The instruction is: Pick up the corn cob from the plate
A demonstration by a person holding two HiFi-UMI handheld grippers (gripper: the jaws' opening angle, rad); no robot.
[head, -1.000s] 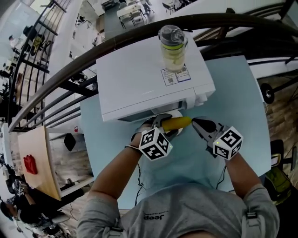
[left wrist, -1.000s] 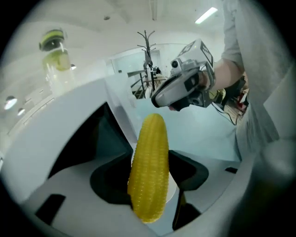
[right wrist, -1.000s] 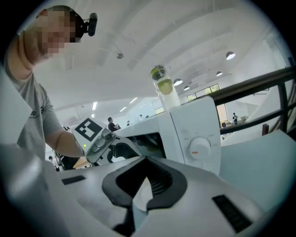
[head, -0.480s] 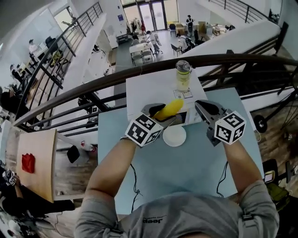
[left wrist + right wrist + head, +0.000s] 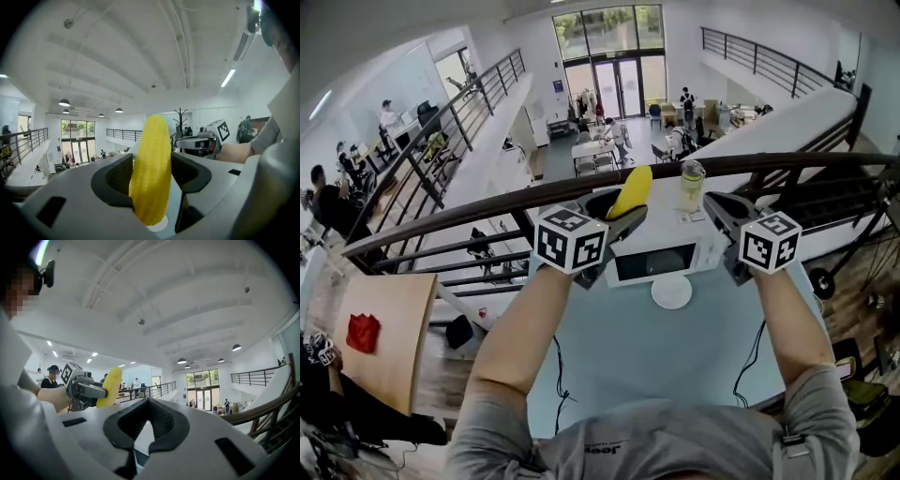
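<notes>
Corn cob (image 5: pixel 630 192) is clear of the plate (image 5: pixel 672 292), held upright high above it, so the pick looks done. The table (image 5: pixel 609 361) carries the bare plate. Left claw (image 5: pixel 617 212) clamps the cob's lower half, steadying it. Right claw (image 5: pixel 722 212), above the plate too, is closed on nothing.

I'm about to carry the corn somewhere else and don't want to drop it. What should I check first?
1. Corn cob clamped between the left gripper jaws: ok.
2. Grip centred on the cob: not ok, it is held near one end.
3. Cob off the plate: ok, the plate lies bare on the table.
4. Right gripper free to help: ok, jaws together on nothing.
5. Cob clear of the bottle on the microwave: cannot tell, depth unclear.
</notes>
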